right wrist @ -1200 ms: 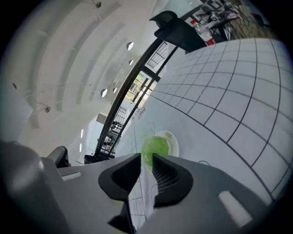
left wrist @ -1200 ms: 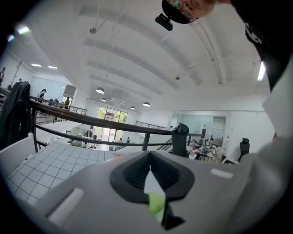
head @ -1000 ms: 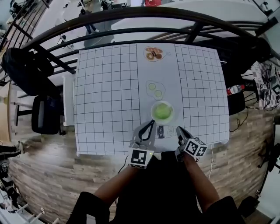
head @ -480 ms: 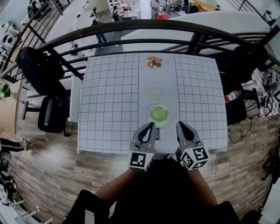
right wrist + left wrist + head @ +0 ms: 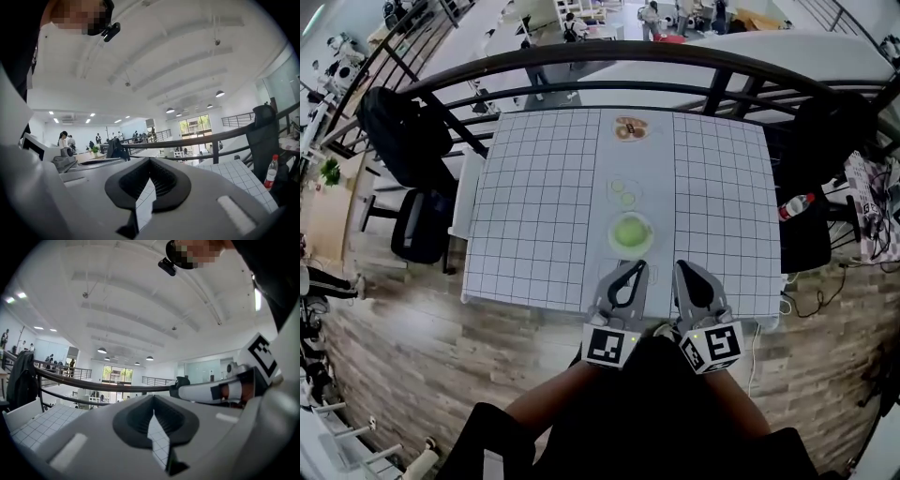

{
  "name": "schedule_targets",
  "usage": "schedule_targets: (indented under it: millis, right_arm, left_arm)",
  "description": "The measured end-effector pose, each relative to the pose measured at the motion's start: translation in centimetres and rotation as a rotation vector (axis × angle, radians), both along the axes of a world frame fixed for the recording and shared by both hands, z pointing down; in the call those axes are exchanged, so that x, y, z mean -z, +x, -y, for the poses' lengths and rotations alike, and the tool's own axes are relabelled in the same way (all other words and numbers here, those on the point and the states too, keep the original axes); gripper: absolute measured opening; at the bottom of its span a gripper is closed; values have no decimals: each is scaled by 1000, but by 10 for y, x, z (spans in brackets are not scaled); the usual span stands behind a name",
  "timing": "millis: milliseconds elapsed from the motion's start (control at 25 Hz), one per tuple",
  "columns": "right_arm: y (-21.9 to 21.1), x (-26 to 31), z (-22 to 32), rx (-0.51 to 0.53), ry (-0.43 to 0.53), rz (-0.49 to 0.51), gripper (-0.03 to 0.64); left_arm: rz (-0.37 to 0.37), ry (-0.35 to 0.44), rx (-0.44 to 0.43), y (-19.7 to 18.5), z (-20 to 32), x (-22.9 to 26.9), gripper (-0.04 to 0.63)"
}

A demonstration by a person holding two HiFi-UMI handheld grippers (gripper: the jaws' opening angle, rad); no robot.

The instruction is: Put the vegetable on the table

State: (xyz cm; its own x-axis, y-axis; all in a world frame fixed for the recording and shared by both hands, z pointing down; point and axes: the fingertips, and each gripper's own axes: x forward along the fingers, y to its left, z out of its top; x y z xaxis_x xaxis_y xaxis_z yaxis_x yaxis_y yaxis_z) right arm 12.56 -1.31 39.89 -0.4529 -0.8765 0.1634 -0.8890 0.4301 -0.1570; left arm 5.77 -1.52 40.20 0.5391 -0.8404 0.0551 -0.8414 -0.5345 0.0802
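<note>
A green round vegetable [image 5: 631,232] sits in a pale dish on the grey strip down the middle of the gridded table [image 5: 534,216]. Beyond it lies a clear plate with pale green slices [image 5: 623,192]. Farther still is a plate of brown ring-shaped food [image 5: 629,128]. My left gripper [image 5: 635,268] and right gripper [image 5: 682,268] hover side by side over the table's near edge, just short of the vegetable. Both are shut with nothing between their jaws. Each gripper view looks level across the table, past the shut left gripper [image 5: 153,411] and the shut right gripper [image 5: 150,179].
A black railing [image 5: 581,66] curves behind the table. At the left stands a chair [image 5: 417,225] with a black bag [image 5: 398,131] near it. A red-capped bottle [image 5: 794,206] stands to the right of the table. Wooden floor surrounds the table's near side.
Both grippers have risen and moved forward over the table's near edge. The right one has rolled so that its marker cube faces up. A small carton near the edge is now hidden behind them.
</note>
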Motion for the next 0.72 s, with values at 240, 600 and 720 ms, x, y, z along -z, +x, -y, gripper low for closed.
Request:
schedule_targets:
  millis: [240,600,720]
  right_arm:
    - [3,1,-16,42,29,-25,-5]
    - [13,-6,-40,74,20,-32,-5]
    - [21,-12,-48,65,8,-34,-5]
  left_arm:
    - [11,19,85,9,-13,7,9]
    - [36,4,114,31,-44,0,9]
    - [34,-12,125,33,-51,-4,9]
